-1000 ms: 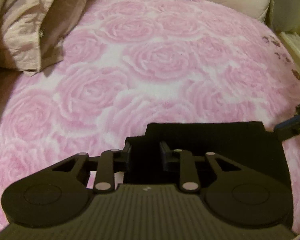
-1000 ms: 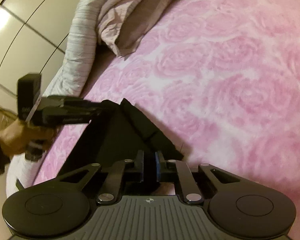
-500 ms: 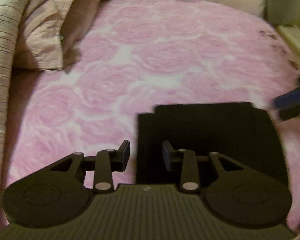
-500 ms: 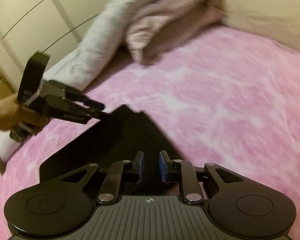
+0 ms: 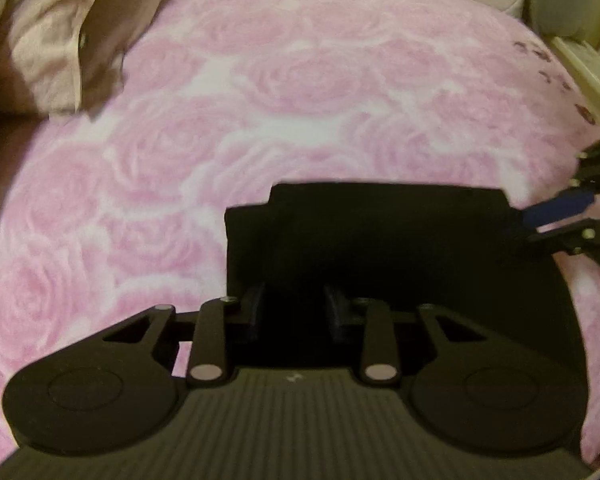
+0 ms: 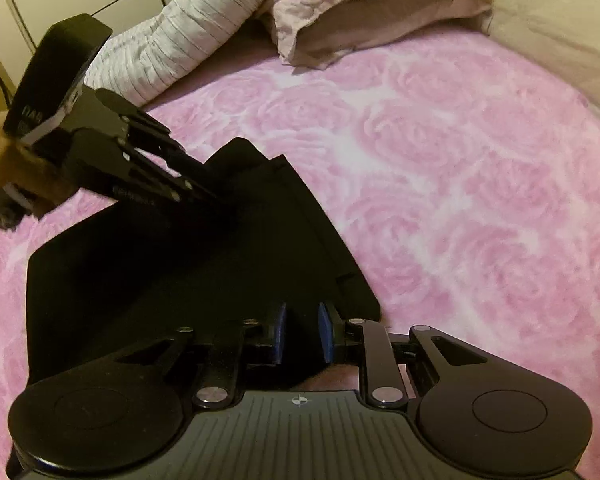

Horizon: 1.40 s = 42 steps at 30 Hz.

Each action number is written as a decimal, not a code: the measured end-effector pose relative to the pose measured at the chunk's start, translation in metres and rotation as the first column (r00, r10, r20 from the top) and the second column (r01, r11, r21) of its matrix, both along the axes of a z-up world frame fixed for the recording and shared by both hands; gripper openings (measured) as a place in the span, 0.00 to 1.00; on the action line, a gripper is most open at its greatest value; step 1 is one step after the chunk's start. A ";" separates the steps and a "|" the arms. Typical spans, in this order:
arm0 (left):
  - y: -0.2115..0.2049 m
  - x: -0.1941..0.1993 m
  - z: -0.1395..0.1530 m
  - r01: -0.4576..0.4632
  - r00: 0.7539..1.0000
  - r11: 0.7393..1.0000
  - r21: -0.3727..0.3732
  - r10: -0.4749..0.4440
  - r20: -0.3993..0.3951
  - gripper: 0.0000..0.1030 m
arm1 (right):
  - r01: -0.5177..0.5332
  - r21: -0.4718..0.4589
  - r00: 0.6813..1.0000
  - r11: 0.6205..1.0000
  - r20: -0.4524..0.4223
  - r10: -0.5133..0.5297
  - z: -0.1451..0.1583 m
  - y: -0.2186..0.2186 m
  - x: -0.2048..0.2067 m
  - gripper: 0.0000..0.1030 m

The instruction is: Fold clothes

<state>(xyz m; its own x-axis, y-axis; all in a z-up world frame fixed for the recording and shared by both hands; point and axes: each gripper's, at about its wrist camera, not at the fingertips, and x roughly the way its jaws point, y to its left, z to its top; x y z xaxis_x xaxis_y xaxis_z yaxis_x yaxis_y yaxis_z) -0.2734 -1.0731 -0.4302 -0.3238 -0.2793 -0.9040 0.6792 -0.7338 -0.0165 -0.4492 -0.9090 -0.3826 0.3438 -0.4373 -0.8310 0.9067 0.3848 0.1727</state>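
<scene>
— Well, spotted the black garment (image 5: 380,240) where?

— Low centre, flat on the bed (image 5: 300,80). Ran left to right between left tongs (image 5: 294,308), spread over its left end, and right tongs (image 6: 302,332), narrowly parted at its right corner; couldn't tell any pinch.

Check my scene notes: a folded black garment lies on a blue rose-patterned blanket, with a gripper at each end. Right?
Not quite: the rose-patterned blanket is pink, not blue, as both wrist views show. The folded black garment lies on it, with the left gripper and right gripper at its ends.
</scene>
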 end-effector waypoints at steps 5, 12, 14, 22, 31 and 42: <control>-0.005 -0.009 -0.006 0.008 1.000 1.000 -0.014 -0.008 0.022 0.27 | -0.022 0.008 1.000 1.000 0.014 0.022 -0.013 -0.006 -0.002 0.20; 0.035 0.026 0.029 0.002 0.999 0.997 -0.076 0.002 0.054 0.39 | 0.040 0.065 0.990 0.997 0.130 -0.048 0.016 0.024 -0.013 0.50; 0.058 0.053 0.038 -0.008 0.997 0.997 -0.080 0.014 0.073 0.46 | 0.066 0.137 0.972 0.988 0.217 -0.095 0.018 0.047 -0.014 0.72; 0.130 0.164 0.013 -0.115 0.983 0.993 -0.012 0.116 0.146 0.52 | 0.062 0.407 0.897 0.911 0.377 -0.229 -0.021 0.144 0.034 0.74; 0.145 0.192 -0.010 -0.176 0.981 0.980 -0.092 0.182 0.066 0.70 | 0.212 0.290 0.942 0.933 0.195 -0.275 -0.026 0.182 0.062 0.57; 0.179 0.200 -0.017 -0.087 0.991 0.987 -0.138 0.100 0.090 0.65 | 0.201 0.323 0.915 0.925 0.274 -0.295 -0.033 0.201 0.097 0.62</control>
<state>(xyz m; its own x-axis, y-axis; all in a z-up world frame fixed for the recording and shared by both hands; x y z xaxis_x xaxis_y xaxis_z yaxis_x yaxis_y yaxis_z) -0.0736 -0.8938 -0.4474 -0.2042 -0.4246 -0.8820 0.7384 -0.6584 0.1460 -0.3519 -0.7078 -0.4160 0.5165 -0.3061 -0.7997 0.8472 0.0469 0.5292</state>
